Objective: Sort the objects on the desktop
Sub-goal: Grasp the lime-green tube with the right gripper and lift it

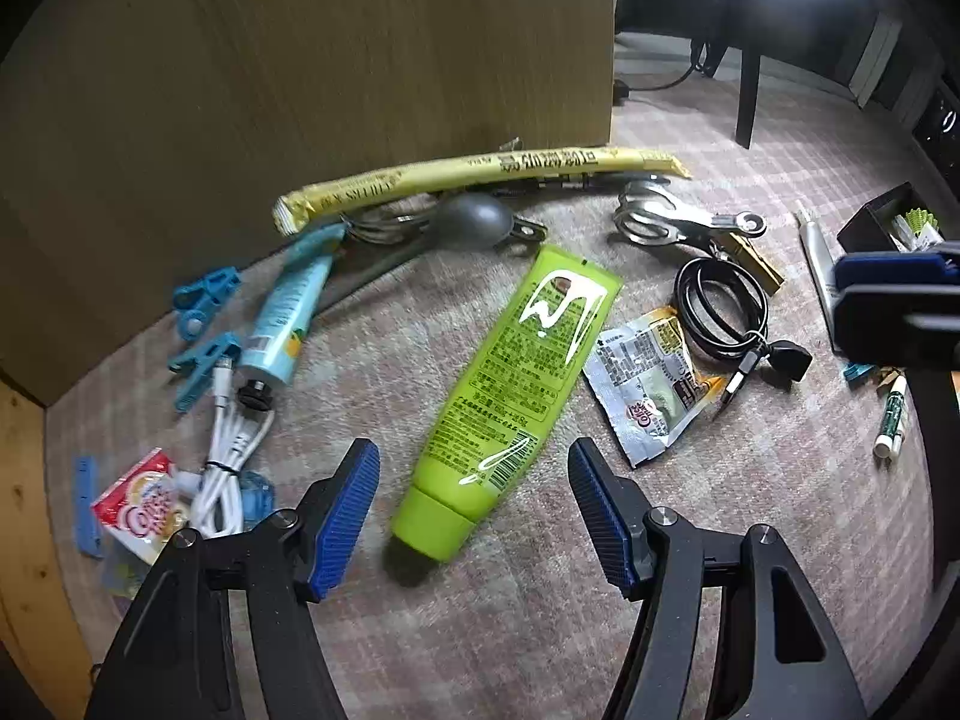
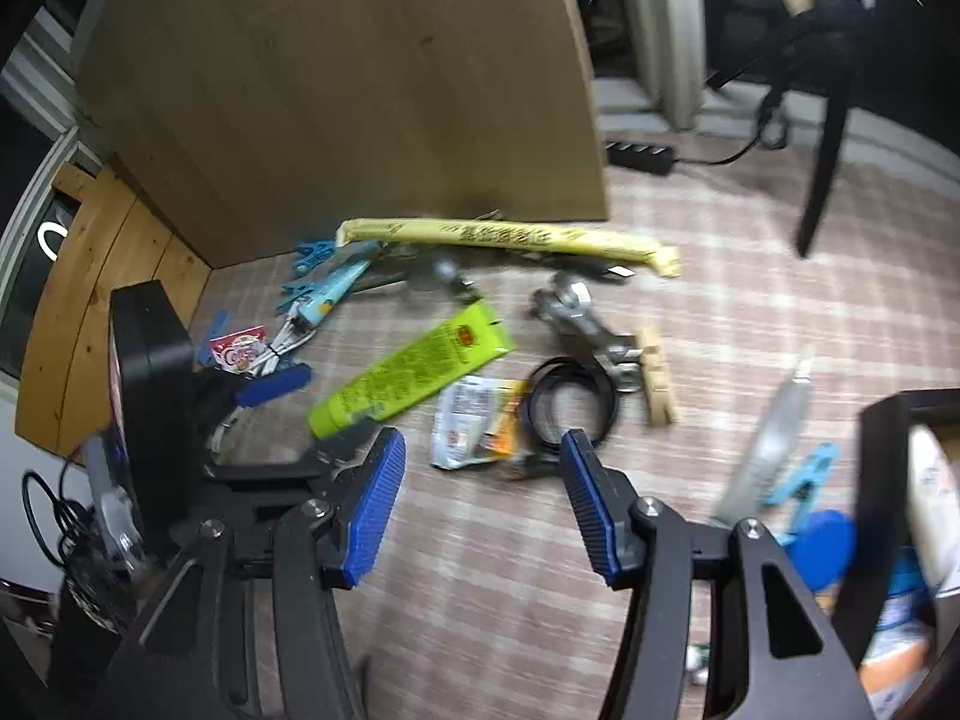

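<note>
A green tube [image 1: 510, 396] lies on the checked cloth, cap toward me. My left gripper [image 1: 474, 480] is open and empty, its jaws on either side of the tube's cap end, just above it. My right gripper [image 2: 483, 468] is open and empty, above the cloth near a snack sachet [image 2: 474, 420] and a black coiled cable [image 2: 570, 402]. The green tube also shows in the right wrist view [image 2: 414, 372]. The right gripper appears at the right edge of the left wrist view [image 1: 894, 300].
A long yellow packet [image 1: 474, 177], a light blue tube [image 1: 288, 318], blue clips [image 1: 204, 300], a white cable [image 1: 228, 468], metal clamps [image 1: 678, 222], a wooden peg [image 1: 756, 264] and a silver tube [image 1: 819, 264] lie around. A wooden panel [image 1: 336, 60] stands behind. A black box [image 2: 900, 510] sits right.
</note>
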`<action>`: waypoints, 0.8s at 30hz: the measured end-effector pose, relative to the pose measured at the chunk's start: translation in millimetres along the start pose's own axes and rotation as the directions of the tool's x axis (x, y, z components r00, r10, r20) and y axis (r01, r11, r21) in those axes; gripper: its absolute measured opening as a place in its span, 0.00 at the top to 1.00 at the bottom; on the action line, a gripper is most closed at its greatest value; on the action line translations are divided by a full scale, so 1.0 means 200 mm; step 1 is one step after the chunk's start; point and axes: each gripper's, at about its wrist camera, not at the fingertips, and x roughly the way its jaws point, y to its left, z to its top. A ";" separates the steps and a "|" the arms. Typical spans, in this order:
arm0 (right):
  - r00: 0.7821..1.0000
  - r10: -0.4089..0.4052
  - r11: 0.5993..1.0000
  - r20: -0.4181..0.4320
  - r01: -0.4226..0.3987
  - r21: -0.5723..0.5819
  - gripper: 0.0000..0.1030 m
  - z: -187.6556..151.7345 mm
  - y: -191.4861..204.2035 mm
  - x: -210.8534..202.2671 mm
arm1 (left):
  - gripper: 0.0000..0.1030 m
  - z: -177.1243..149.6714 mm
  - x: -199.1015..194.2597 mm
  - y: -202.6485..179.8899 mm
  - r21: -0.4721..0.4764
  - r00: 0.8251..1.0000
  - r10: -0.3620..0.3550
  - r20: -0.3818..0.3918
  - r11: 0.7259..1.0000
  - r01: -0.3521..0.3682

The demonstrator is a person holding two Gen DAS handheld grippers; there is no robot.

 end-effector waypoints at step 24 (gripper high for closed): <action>0.973 0.135 0.979 -0.186 -0.102 0.178 0.72 0.01 0.08 0.49 | 0.41 -0.13 0.03 -0.02 -0.112 0.978 -0.208 0.021 0.971 0.209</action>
